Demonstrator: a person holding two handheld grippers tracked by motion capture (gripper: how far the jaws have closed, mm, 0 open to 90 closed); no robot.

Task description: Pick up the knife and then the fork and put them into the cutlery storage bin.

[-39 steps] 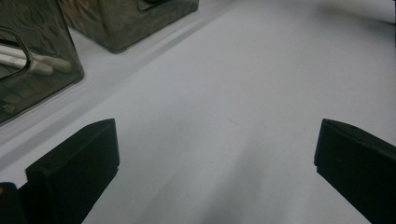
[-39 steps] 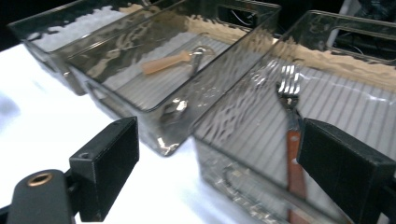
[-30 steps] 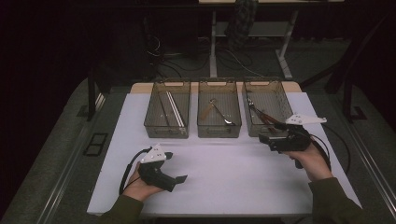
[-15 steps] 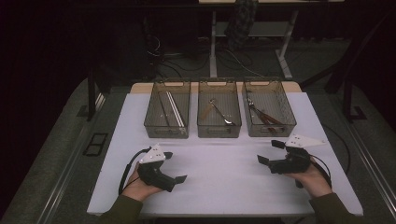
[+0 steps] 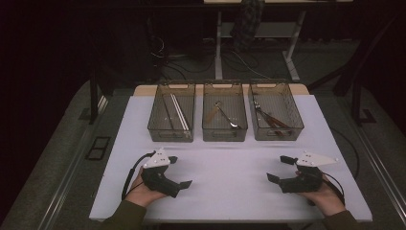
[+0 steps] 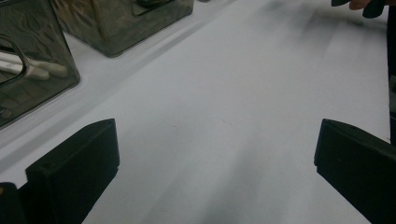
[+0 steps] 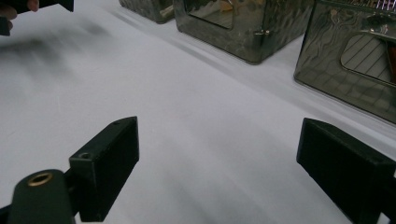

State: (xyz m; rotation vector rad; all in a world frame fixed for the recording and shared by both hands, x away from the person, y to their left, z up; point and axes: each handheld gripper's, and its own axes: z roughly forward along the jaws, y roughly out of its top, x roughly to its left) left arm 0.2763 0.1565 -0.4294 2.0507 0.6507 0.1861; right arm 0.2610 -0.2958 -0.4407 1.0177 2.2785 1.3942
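Both pairs of fingers stand wide apart and empty: my left gripper [image 5: 179, 171] rests low over the near-left of the white table [image 5: 230, 167], my right gripper [image 5: 281, 168] over the near-right, each pointing inward. A second ago my right gripper was up at the right bin [image 5: 276, 111]; it has drawn back to the near edge with nothing between its jaws. I judge that a drop-off just ended. That bin holds a fork and dark-handled utensils [image 5: 269, 118], the middle bin [image 5: 224, 111] a spoon and wooden piece [image 5: 221, 114], the left bin [image 5: 172, 112] pale sticks [image 5: 178, 111]. No loose item lies on the sheet near me, so sorting looks finished.
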